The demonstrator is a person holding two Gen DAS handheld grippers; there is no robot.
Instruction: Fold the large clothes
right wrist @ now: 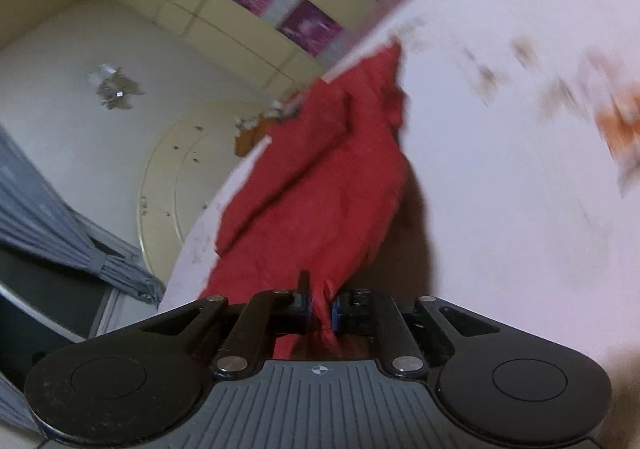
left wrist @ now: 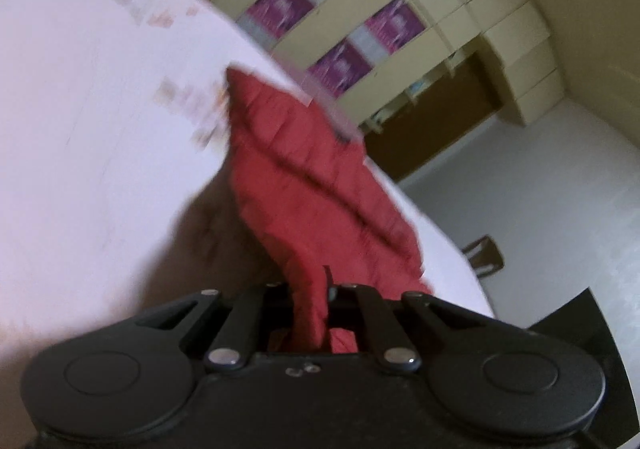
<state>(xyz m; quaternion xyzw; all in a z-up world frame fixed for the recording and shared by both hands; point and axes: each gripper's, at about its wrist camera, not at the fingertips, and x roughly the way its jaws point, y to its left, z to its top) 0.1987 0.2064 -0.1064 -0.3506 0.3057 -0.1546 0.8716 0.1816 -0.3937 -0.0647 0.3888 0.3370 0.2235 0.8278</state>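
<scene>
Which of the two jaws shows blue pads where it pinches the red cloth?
The right gripper: blue pads flank the red garment. The left gripper also clamps the cloth, but only black parts show there.

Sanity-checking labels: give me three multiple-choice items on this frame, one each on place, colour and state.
1. Where does the garment lie?
A. on the white cloth-covered surface
B. on the floor
C. on a chair

2. What colour is the garment?
A. blue
B. red
C. green

3. How is the right gripper?
A. open, empty
B. shut, empty
C. shut on the garment

Key: A, it stretches across the white surface; B, the fabric is red in both views; C, red fabric is bunched between its pads. The left gripper pinches it too.
</scene>
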